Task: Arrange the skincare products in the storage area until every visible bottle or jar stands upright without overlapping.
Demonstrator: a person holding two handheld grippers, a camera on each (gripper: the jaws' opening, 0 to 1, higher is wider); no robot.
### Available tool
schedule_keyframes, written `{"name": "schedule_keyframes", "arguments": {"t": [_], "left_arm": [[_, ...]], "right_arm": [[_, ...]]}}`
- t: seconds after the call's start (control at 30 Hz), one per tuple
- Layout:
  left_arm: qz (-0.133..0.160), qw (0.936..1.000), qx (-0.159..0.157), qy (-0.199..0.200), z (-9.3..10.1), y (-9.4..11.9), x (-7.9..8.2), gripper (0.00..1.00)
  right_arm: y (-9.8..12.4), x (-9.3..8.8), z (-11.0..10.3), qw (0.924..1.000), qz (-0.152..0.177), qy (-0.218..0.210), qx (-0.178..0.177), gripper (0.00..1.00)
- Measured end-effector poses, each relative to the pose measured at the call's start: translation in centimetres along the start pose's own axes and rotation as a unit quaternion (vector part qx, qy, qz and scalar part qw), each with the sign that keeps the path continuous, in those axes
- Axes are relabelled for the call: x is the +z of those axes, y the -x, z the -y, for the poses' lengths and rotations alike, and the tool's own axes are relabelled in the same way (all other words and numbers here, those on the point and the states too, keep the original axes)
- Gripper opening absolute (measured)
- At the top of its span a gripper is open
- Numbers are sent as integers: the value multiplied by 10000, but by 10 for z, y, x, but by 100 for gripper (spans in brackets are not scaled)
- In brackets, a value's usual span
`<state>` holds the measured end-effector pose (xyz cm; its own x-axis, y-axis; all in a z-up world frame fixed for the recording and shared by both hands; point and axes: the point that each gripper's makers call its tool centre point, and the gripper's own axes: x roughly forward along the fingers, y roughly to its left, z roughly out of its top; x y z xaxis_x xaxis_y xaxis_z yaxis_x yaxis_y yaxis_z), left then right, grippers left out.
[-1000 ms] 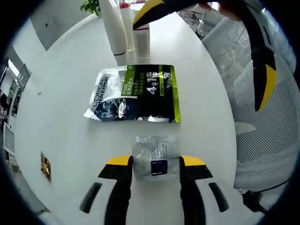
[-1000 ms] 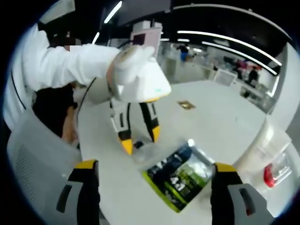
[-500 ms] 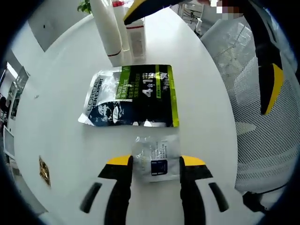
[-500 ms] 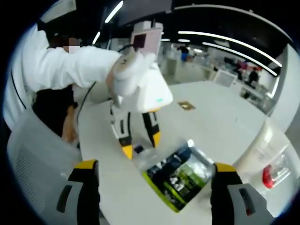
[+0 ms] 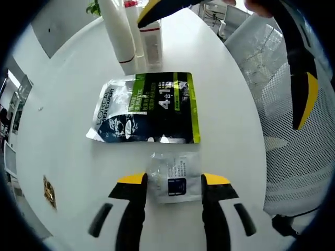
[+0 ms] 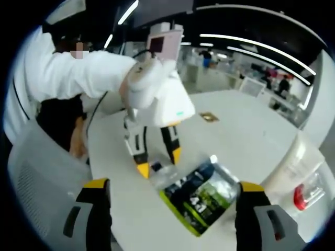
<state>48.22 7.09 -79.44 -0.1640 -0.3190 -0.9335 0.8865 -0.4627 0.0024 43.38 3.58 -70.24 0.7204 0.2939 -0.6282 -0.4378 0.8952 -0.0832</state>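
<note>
A small silver sachet point(image 5: 172, 175) lies flat on the white round table point(image 5: 63, 104), between the jaws of my left gripper point(image 5: 174, 179), which stands open around it. Just beyond lies a larger dark and green pouch point(image 5: 146, 107), also flat. At the far edge a tall white bottle point(image 5: 118, 29), a clear red-capped bottle point(image 5: 138, 23) and a red-banded tube point(image 5: 153, 44) stand upright. My right gripper point(image 6: 174, 185) hangs wide open above the table, holding nothing. In the right gripper view the left gripper point(image 6: 158, 163) straddles the sachet beside the pouch point(image 6: 201, 201).
A white mesh chair point(image 5: 282, 146) stands against the table's right side. A small gold-brown scrap point(image 5: 49, 191) lies at the near left. A person's white sleeve point(image 6: 63, 68) and gloved hand point(image 6: 152, 73) hold the left gripper. A green plant point(image 5: 99, 6) sits behind the bottles.
The left gripper has edged a little towards the pouch, with the sachet still between its jaws. The right gripper has stayed wide open and almost still.
</note>
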Motion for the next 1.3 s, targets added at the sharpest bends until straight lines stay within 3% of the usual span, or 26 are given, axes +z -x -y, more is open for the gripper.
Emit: {"name": "schedule_keyframes", "arguments": {"t": [0.6,0.87,1.3], "left_arm": [[31,9998,189,69,-12,19,-10,47],[-20,9988,478,144,-42,35,-19,47],[-128,9978,604,252,-73,45,-35,47]], "right_arm": [[0,-5,-2,10000,-88,16,2,99],[-1,-5,-2,9999,-99,19,13,99],[-1,-8,5,9999,-140,-48,-86,99]]}}
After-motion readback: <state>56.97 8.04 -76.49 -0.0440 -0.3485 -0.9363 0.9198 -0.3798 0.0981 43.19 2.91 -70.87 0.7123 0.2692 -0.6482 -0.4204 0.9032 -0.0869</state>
